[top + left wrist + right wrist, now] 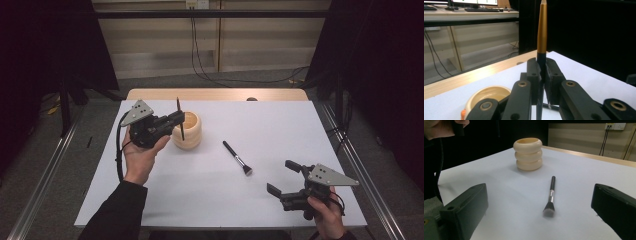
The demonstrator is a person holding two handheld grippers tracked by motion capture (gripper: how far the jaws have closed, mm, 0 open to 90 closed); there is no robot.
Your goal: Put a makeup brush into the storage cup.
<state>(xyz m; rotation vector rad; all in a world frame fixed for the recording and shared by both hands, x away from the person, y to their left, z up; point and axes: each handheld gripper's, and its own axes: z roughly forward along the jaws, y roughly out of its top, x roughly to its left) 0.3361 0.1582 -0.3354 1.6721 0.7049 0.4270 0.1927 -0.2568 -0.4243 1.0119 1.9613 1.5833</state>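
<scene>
We are holding a slim pencil-like stick (179, 119) upright in our left claw (175, 119), the jaws clamped tight on its dark lower part while its gold upper part is rising above them in the left gripper view (542, 30). The left claw is hanging above the tabletop (280, 130) toward its far left corner, and the stick is standing just in front of the cream ribbed pot (188, 131), its lower end crossing the pot's rim in the high view; we cannot tell whether it is touching the pot. The pot is sitting on the tabletop near the far left corner.

Our right claw (284, 177) is hovering close to the near right corner, jaws spread wide and holding nothing. It is facing a makeup brush (237, 158) that is lying flat around the middle of the tabletop, well apart from the pot, bristles toward the near edge and black handle pointing to the far edge (550, 196).
</scene>
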